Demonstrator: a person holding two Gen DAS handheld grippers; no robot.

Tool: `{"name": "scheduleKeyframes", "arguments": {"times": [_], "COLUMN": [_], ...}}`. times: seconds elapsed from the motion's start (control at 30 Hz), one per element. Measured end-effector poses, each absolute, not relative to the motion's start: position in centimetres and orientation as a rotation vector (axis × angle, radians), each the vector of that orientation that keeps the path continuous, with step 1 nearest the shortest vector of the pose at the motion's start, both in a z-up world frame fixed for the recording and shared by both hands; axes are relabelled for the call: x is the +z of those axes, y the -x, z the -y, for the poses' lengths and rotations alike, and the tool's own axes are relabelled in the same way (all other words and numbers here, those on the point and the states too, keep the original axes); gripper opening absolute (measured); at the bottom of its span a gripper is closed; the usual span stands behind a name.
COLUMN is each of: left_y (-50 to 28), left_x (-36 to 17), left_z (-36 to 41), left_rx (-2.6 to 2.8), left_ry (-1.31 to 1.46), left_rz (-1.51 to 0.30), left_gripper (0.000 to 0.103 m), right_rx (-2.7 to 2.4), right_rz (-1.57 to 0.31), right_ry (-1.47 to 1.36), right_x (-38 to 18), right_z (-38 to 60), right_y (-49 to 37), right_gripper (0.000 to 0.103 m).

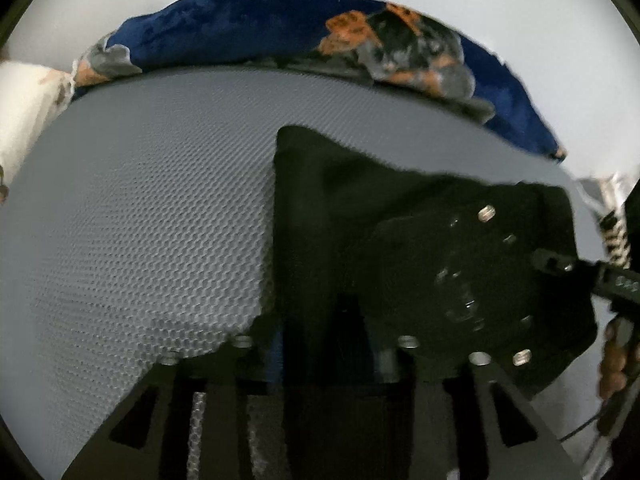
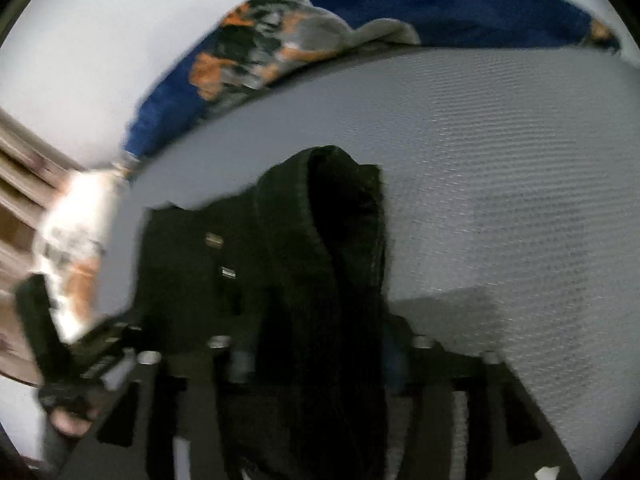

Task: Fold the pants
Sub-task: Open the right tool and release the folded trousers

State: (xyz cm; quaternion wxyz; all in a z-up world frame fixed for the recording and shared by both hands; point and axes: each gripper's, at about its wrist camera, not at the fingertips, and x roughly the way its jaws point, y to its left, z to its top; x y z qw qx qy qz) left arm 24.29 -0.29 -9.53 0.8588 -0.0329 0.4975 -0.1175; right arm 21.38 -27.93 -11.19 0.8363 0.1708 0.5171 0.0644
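Far left at nine o'clock in the left wrist view: white patterned cloth [image 1: 28, 108], blurred. Across eleven to two o'clock: blue blanket [image 1: 248, 28] with orange and grey print, bunched along the far edge of the grey honeycomb mat [image 1: 132, 220].

Centre to four o'clock: black pants [image 1: 320, 208] lying on the mat, flat edge running up toward twelve. Right gripper [image 1: 460, 292] over the cloth at three to four o'clock; the person's fingers [image 1: 614, 376] at far right.

Left gripper [image 1: 324, 412] at six o'clock: jaws part open, dark cloth between them, grip or no grip cannot be told.

In the right wrist view, pants [image 2: 328, 248] draped from twelve to six o'clock in a thick rolled ridge, running down between the jaws of the right gripper [image 2: 320, 420]. Part open; whether pads press, not clear.

Handling, judged: soft, limp, light to middling, thick enough to bunch; not fragile, not slippery on the textured mat. Best taken at hem or waistband corners, both layers pinched.

Writing: none legible. Two small metallic tabs [image 2: 214, 239] on the cloth, unreadable.
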Motion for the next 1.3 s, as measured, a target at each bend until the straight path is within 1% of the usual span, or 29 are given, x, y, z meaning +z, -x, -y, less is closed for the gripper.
{"name": "scheduleKeyframes", "arguments": {"times": [0.03, 0.1, 0.17, 0.3, 0.53, 0.63, 0.8, 0.83, 0.9, 0.97, 1.0, 1.03, 1.3], "left_y": [-23.8, -22.9, -22.1, -20.5, -16.3, -14.1, -10.5, -10.0, -8.6, -7.6, -6.9, -6.5, -4.3], "left_x": [-9.8, -9.9, -9.8, -9.7, -8.4, -7.5, -6.0, -5.8, -5.2, -4.8, -4.6, -4.5, -3.4], "left_z": [0.4, 0.7, 0.9, 0.7, 0.8, 0.7, 0.5, 0.5, 0.3, 0.3, 0.3, 0.3, 0.6], "left_rx": [-0.232, -0.215, -0.202, -0.177, -0.117, -0.098, -0.063, -0.058, -0.044, -0.042, -0.043, -0.044, -0.037], "left_ry": [0.044, -0.007, -0.042, -0.053, -0.111, -0.121, -0.105, -0.099, -0.087, -0.076, -0.069, -0.063, -0.027], "left_rz": [-1.025, -0.980, -0.958, -0.959, -0.953, -0.936, -0.919, -0.915, -0.905, -0.898, -0.898, -0.897, -0.868], "left_gripper": [0.052, 0.057, 0.060, 0.061, 0.061, 0.061, 0.061, 0.061, 0.061, 0.063, 0.067, 0.068, 0.068], "right_rx": [0.132, 0.116, 0.104, 0.070, 0.022, 0.023, 0.044, 0.047, 0.043, 0.032, 0.029, 0.028, 0.006], "right_rz": [-1.085, -1.073, -1.072, -1.045, -0.963, -0.937, -0.893, -0.885, -0.866, -0.850, -0.846, -0.843, -0.824], "right_ry": [-0.335, -0.316, -0.325, -0.335, -0.195, -0.128, -0.065, -0.068, -0.080, -0.083, -0.077, -0.071, -0.049], "right_x": [-11.4, -11.5, -11.7, -11.3, -7.9, -6.7, -5.2, -4.9, -4.4, -4.0, -4.0, -3.9, -3.4], "right_z": [27.8, 27.9, 28.2, 28.5, 26.0, 24.1, 21.3, 20.9, 20.2, 19.7, 19.4, 19.2, 18.0], "right_y": [-20.9, -20.1, -19.2, -16.9, -12.7, -10.6, -7.4, -7.0, -5.9, -4.9, -4.5, -4.1, -1.8], "right_gripper": [0.052, 0.055, 0.057, 0.060, 0.060, 0.065, 0.066, 0.067, 0.072, 0.075, 0.077, 0.077, 0.083]}}
